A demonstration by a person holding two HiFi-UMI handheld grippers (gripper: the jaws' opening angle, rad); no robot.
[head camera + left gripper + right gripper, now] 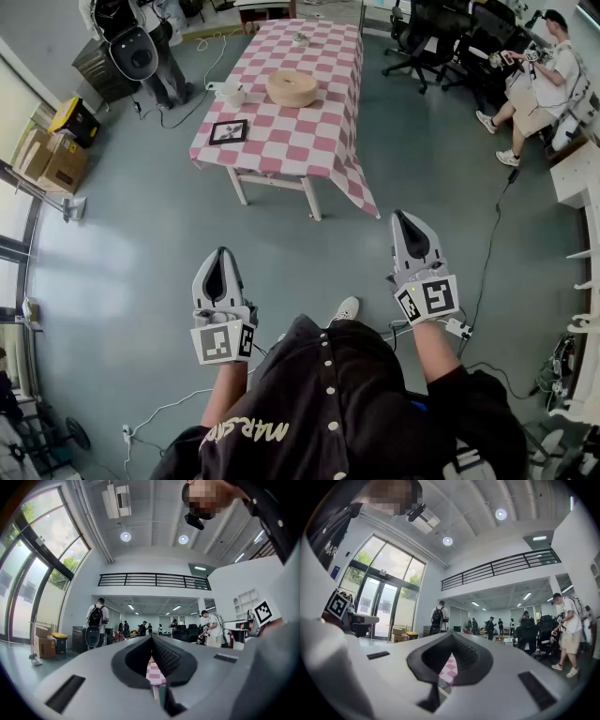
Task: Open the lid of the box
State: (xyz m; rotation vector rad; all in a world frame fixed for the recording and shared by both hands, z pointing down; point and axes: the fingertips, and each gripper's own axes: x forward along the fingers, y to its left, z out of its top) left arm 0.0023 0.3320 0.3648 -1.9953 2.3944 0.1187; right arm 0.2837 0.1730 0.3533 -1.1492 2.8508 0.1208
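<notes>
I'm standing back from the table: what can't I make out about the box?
- Box, head view: too small to show a lid seam or latch.
- Left gripper view, right gripper view: box hidden behind the shut jaws; only a sliver of checkered cloth shows.
- Small item beyond the box, head view: too small to name.

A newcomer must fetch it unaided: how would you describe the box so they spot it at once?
Find the table with the pink-and-white checked cover on the grey floor. The box sits near its middle. It is the only round, tan, drum-shaped thing there, unlike the white cup left of it and the flat black-framed card nearer the front edge.
</notes>
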